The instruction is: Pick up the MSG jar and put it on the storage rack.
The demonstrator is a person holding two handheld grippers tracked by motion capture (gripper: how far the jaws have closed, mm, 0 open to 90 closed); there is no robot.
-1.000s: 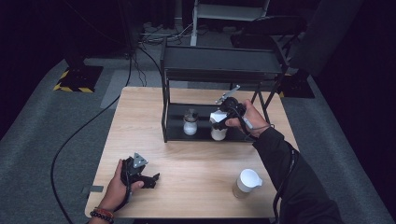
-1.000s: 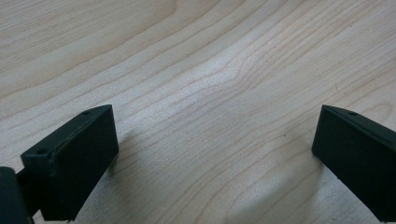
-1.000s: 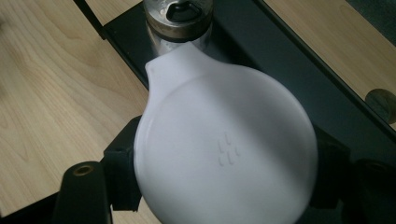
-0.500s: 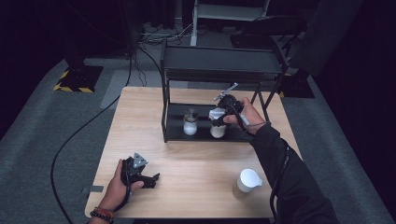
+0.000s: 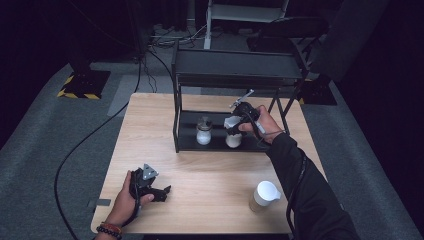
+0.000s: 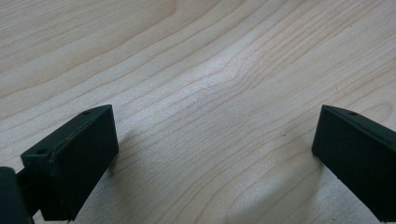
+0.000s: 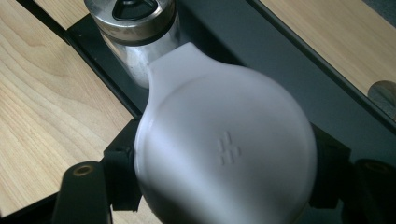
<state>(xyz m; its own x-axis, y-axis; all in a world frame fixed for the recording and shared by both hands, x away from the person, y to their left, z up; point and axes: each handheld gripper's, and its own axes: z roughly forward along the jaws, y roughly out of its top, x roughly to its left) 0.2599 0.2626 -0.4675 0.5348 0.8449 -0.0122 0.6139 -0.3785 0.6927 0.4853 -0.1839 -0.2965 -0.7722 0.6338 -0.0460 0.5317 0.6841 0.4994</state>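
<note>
The right gripper [image 5: 234, 125] is pinching a white-lidded jar [image 7: 224, 149] over the rack's [image 5: 186, 145] bottom shelf, probably risking knocking the shaker [image 7: 135, 28] alongside; left gripper [image 5: 162, 192] jaws spread.

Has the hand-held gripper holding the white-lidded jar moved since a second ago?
Yes. The right hand-held gripper with the white-lidded jar has edged left and down, nearer the shaker on the black rack's lower shelf.

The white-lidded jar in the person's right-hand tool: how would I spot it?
Find the black rack at the table's far edge. On its lower shelf, the right gripper's jaws clamp the jar. Its lid is white with a tab; the shaker beside it has a metal cap.
</note>
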